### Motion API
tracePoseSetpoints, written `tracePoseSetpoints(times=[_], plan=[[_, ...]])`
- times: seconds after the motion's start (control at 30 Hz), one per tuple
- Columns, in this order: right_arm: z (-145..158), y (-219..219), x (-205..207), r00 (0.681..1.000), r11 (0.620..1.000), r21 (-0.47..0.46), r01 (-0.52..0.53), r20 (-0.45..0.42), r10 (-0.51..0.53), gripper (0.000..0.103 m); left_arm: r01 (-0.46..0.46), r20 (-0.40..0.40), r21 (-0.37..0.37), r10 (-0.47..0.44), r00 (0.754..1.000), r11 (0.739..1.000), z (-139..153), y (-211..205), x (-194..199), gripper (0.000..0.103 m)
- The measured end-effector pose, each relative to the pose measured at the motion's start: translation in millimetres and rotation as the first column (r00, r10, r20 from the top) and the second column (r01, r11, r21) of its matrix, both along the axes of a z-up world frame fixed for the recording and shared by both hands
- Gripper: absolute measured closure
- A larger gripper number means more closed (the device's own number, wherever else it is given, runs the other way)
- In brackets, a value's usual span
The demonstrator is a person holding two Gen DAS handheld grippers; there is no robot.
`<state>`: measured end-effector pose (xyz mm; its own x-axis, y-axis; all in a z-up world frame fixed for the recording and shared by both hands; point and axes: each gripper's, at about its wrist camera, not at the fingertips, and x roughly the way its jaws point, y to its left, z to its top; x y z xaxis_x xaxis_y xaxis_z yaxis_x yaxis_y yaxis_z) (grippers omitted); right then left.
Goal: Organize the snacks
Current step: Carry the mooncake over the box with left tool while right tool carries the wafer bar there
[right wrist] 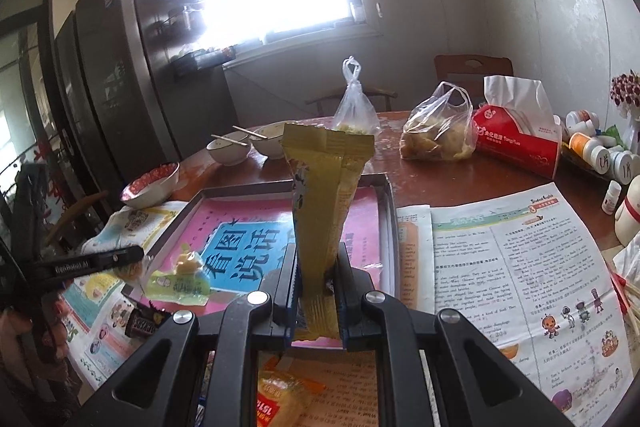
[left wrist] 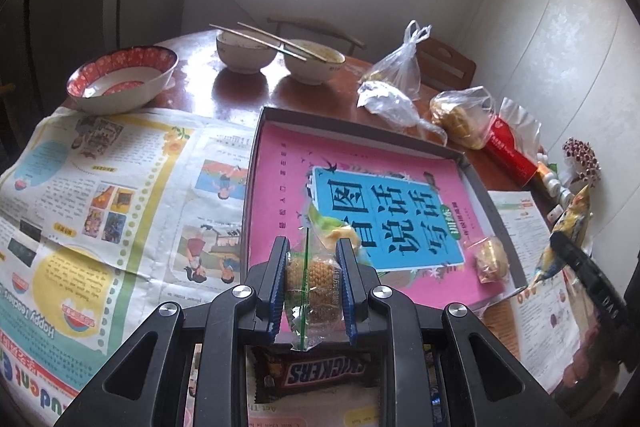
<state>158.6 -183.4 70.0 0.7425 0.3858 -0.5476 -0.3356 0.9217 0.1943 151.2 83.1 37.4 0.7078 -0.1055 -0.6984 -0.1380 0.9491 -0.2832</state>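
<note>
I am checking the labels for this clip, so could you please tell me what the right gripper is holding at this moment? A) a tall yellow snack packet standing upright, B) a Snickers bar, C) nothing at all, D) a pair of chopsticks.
A: in the right wrist view the right gripper is shut on the tall yellow snack packet, which stands upright between its fingers above the pink-lined tray.

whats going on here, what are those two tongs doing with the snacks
A person is sorting snacks into a shallow tray lined with a pink book. The left tongs are shut on a clear-wrapped pastry; the right tongs are shut on a tall yellow packet, both near the tray's front edge. Two wrapped snacks already lie in the tray, and a Snickers bar waits on the newspaper.
</note>
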Motion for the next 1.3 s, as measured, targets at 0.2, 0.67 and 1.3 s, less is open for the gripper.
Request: tracePoseSetpoints(times=[0.2, 0.67, 1.3], plan=[[-7, 6, 10, 0.999, 0.999, 0.023, -0.024, -0.031, 0.024, 0.087, 0.019, -0.026, -0.008, -0.019, 0.999, 1.0, -12, -3, 8, 0.079], [-32, 47, 26, 0.989, 0.995, -0.002, -0.1, -0.113, 0.099, 0.087, 0.047, -0.046, -0.032, -0.048, 0.998, 0.998, -24, -4, 15, 0.079], [-50, 56, 33, 0.974, 0.992, -0.052, -0.118, -0.2, 0.106, 0.087, 0.103, -0.054, -0.121, -0.11, 0.992, 0.987, -31, -11, 16, 0.079]])
